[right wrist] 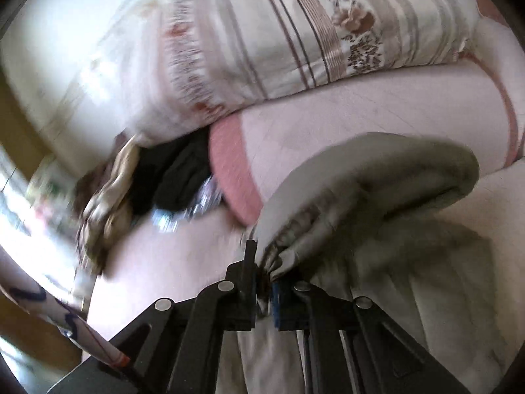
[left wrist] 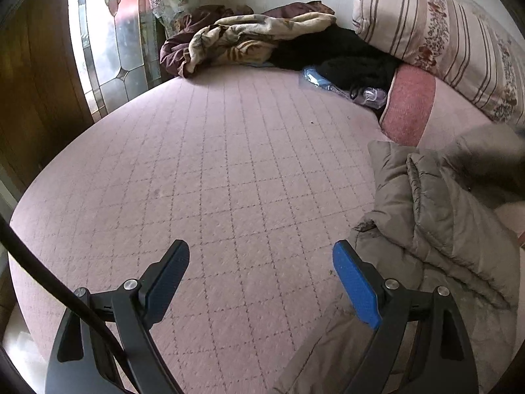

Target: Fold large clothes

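Observation:
A grey-brown padded jacket (left wrist: 436,216) lies crumpled on the right side of the pink quilted bed (left wrist: 229,177). My left gripper (left wrist: 261,262) is open and empty above the bed, its right finger close to the jacket's edge. In the right wrist view my right gripper (right wrist: 262,275) is shut on a bunched fold of the jacket (right wrist: 361,190) and holds it lifted above the bed (right wrist: 377,105). This view is motion-blurred.
A striped floral pillow (left wrist: 439,32) and a pink cushion (left wrist: 407,105) lie at the back right. A beige and brown blanket (left wrist: 249,36), black clothes (left wrist: 341,55) and plastic packets (left wrist: 328,82) pile at the back. A stained-glass window (left wrist: 111,32) is at left.

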